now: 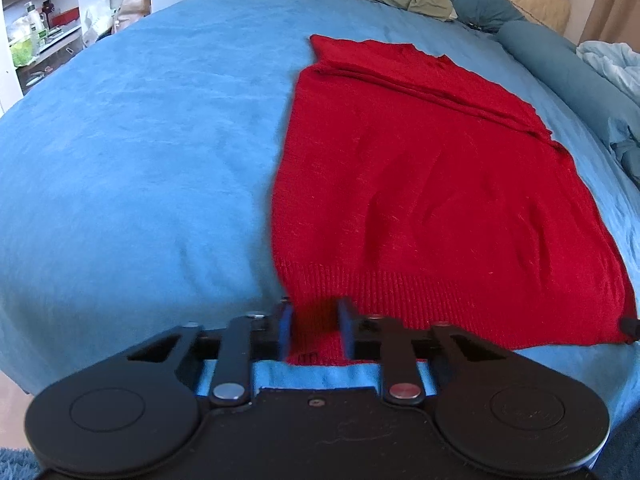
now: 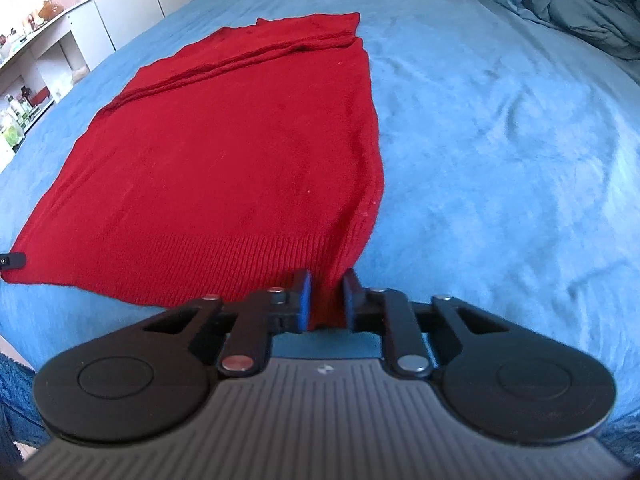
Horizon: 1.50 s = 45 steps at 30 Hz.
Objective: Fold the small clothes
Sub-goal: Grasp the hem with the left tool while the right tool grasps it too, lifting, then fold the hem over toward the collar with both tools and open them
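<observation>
Red sweater (image 1: 420, 184) flat on blue bed (image 1: 140, 152), sleeves folded across at 12 o'clock. Left gripper (image 1: 314, 322) clamps hem corner at 6 o'clock; right gripper (image 2: 326, 300) clamps the opposite hem corner

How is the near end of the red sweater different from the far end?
The near end of the red sweater has a ribbed band; the far end has folded layers stacked across it. The near end is pinched at both corners, by the left tongs and the right tongs; nothing grips the far end. Both ends rest on the blue bed sheet.
</observation>
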{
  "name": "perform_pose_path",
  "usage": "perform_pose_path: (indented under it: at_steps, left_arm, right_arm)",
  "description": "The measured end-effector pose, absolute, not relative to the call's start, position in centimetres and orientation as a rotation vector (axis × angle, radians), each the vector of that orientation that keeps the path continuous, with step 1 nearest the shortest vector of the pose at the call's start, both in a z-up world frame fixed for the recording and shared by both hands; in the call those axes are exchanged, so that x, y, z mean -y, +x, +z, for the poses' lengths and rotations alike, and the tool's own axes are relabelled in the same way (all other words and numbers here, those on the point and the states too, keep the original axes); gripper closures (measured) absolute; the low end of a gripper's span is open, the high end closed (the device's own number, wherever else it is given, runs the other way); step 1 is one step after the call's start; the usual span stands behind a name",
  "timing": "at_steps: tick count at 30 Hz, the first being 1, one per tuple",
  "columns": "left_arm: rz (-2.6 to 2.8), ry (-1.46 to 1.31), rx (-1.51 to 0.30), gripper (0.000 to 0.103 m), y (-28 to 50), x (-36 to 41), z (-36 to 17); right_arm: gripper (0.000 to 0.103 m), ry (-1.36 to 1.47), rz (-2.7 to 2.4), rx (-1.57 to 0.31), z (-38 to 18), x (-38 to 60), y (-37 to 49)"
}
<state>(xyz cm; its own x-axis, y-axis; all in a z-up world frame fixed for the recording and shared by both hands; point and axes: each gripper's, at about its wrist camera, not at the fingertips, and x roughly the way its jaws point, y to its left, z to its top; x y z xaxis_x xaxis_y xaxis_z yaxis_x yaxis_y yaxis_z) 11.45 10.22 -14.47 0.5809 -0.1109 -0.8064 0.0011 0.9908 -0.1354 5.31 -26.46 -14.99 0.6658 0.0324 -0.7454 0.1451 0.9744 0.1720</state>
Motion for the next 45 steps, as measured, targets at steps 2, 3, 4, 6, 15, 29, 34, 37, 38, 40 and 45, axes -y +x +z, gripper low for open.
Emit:
perform_pose_path:
  at_steps: [2, 3, 4, 6, 15, 29, 34, 37, 38, 40, 45]
  left_arm:
    - [-0.065, -0.12, -0.947, 0.094, 11.4, -10.1, -14.3]
    - [-0.064, -0.116, -0.945, 0.095, 11.4, -10.1, -14.2]
    - [-0.061, -0.12, -0.94, 0.097, 11.3, -10.0, -13.9]
    - [-0.066, -0.141, -0.918, 0.098, 11.1, -10.0, -13.1]
    - [-0.123, -0.327, -0.683, 0.098, 16.1, -11.6, -2.9]
    - [0.015, -0.389, -0.62, 0.098, 47.6, -9.6, -2.8]
    - [0.06, -0.413, -0.735, 0.098, 53.0, -9.3, -10.5]
    - [0.067, -0.403, -0.742, 0.098, 54.4, -9.3, -11.8]
    - [0.072, -0.401, -0.735, 0.097, 54.8, -9.4, -11.8]
    - [0.088, -0.411, -0.712, 0.083, 55.4, -9.5, -11.5]
    - [0.116, -0.366, -0.576, 0.015, 51.8, -10.3, -8.5]
  right_arm:
    - [0.081, 0.241, -0.063, -0.835, -14.9, 26.6, 5.3]
    - [0.081, 0.25, -0.062, -0.831, -14.8, 26.7, 5.2]
    - [0.082, 0.26, -0.06, -0.828, -14.7, 26.8, 5.2]
    - [0.082, 0.278, -0.045, -0.826, -14.1, 27.1, 5.3]
    - [0.083, 0.411, 0.056, -0.606, -3.2, 30.8, 10.6]
    - [0.083, 0.419, -0.093, -0.494, -1.9, 35.2, 42.0]
    - [0.083, 0.357, -0.158, -0.577, -8.0, 34.2, 48.0]
    - [0.083, 0.321, -0.183, -0.582, -9.3, 34.5, 50.2]
    - [0.083, 0.321, -0.191, -0.587, -9.6, 34.7, 50.8]
    - [0.078, 0.307, -0.222, -0.605, -9.8, 34.8, 51.4]
    - [0.008, 0.175, -0.24, -0.5, -8.7, 33.6, 48.4]
